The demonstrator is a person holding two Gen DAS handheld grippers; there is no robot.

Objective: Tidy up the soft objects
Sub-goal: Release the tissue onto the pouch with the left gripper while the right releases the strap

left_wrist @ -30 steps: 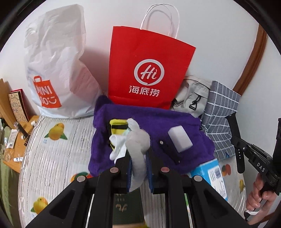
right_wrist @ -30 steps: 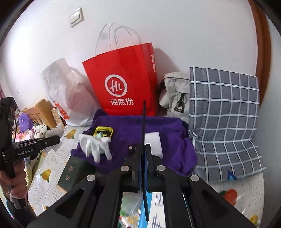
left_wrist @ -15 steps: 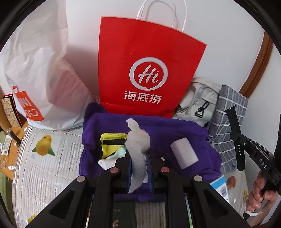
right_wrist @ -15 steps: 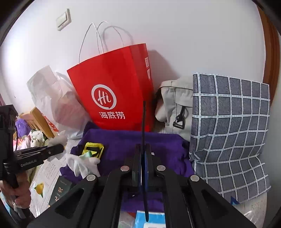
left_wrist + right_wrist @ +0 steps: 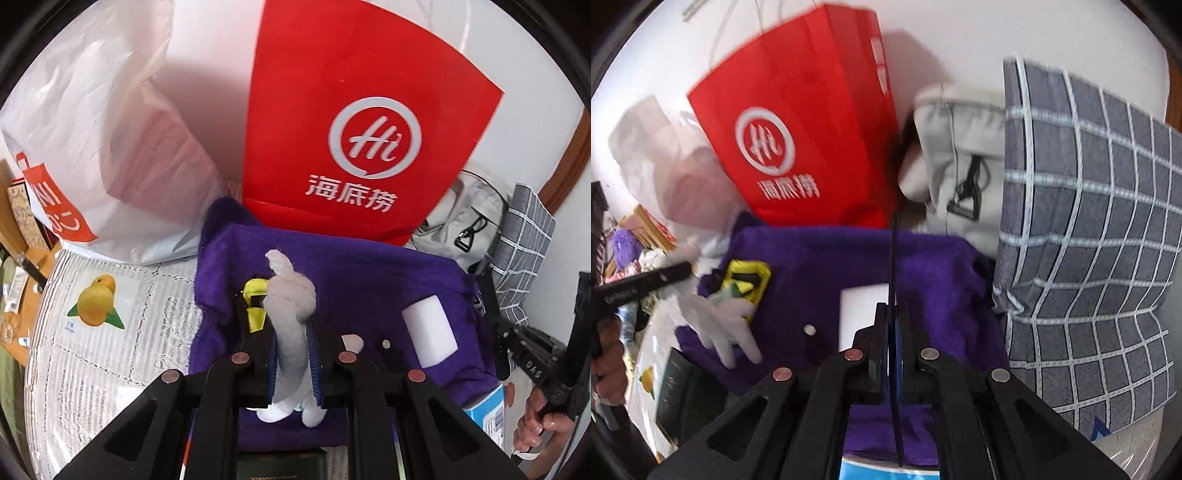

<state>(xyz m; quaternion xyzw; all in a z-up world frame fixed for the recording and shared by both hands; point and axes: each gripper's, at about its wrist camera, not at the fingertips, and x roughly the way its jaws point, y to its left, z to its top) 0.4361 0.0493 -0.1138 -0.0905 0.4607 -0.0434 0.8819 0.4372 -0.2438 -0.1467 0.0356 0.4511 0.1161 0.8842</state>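
1. Left gripper (image 5: 291, 354): jaws clenched on a white cotton glove (image 5: 291, 314), which sticks up between the blue pads, fingers dangling below.
2. Glove hangs over a purple fleece towel (image 5: 369, 273) spread before a red paper shopping bag (image 5: 354, 110).
3. White foam sponge block (image 5: 428, 332) lies on the towel, right of the jaws.
4. Right gripper (image 5: 892, 332): jaws clamped on a thin black strap (image 5: 894, 258), edge-on, above the same towel.
5. Grey checked cushion (image 5: 1089, 240) stands right of it.

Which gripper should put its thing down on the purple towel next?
Probably left. The left gripper already clamps the white glove right above the purple towel.
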